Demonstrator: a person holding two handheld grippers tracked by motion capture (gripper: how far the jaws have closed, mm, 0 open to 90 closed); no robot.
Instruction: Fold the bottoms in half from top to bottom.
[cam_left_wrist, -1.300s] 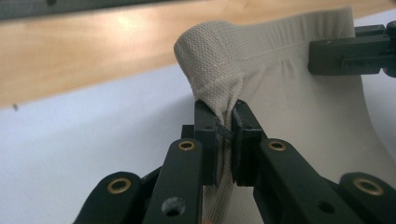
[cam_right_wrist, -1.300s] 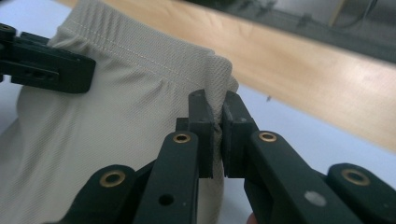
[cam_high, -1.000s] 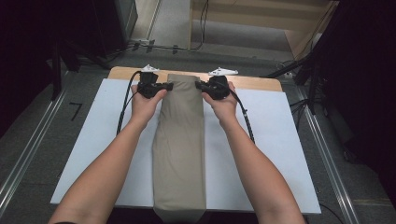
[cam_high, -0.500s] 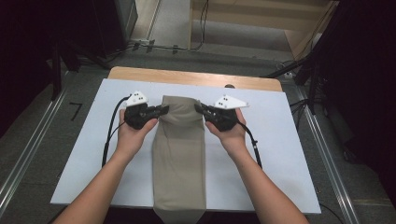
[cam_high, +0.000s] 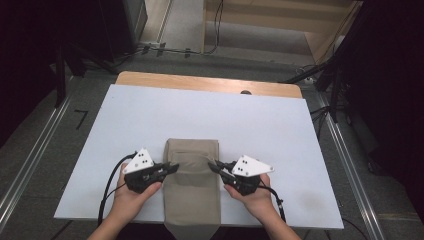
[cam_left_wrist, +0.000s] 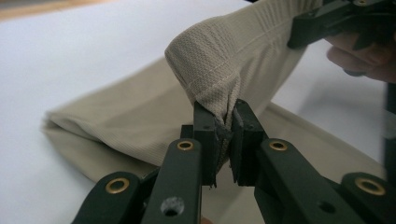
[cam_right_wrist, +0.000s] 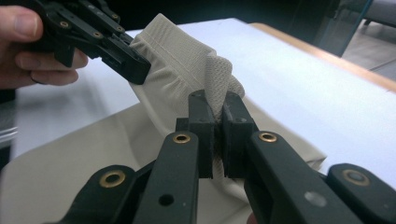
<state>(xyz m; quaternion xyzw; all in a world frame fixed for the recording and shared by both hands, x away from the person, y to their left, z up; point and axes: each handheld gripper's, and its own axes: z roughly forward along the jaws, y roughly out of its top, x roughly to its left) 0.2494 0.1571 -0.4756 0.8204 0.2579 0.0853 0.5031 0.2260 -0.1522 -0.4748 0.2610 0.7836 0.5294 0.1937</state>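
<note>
Your left gripper (cam_high: 172, 168) and right gripper (cam_high: 214, 167) each clamp the cloth (cam_high: 192, 200) edge, lower centre of frame.

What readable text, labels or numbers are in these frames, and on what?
None readable.
Beige garment: no print or tag visible.
White board: blank.
Grey plates on the left hand-held gripper and right hand-held gripper: only small dark dots, no lettering.
</note>
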